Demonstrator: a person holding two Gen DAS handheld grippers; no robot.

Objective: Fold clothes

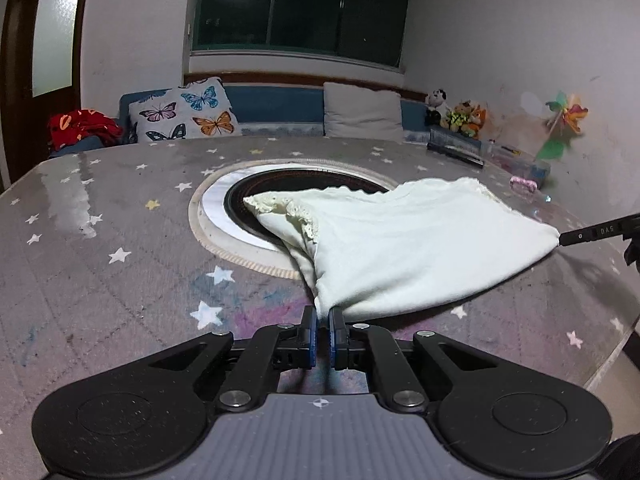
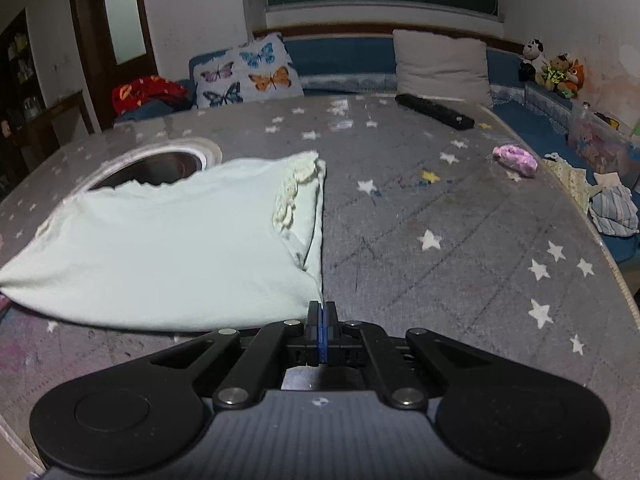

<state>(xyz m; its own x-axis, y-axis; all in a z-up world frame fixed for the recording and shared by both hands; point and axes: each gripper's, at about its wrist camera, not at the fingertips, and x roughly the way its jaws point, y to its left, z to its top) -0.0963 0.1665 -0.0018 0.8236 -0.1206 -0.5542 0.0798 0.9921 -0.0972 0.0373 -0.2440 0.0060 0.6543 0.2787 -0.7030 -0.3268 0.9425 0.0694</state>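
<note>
A pale cream garment (image 1: 408, 248) with lace-trimmed sleeves lies on the grey star-patterned table (image 1: 100, 280), its far edge over a round dark opening. My left gripper (image 1: 323, 314) is shut on the garment's near corner, and the cloth rises taut from its blue pads. In the right wrist view the same garment (image 2: 168, 240) spreads to the left, and my right gripper (image 2: 322, 307) is shut on its near right corner. The right gripper's black finger (image 1: 596, 232) shows at the garment's far right corner in the left wrist view.
The round opening (image 1: 296, 188) with a pale ring is set in the table's middle. A black remote (image 2: 436, 111) and a small pink item (image 2: 516, 160) lie on the far right of the table. Crumpled clothes (image 2: 612, 208) sit off the right edge. A cushioned bench lines the wall.
</note>
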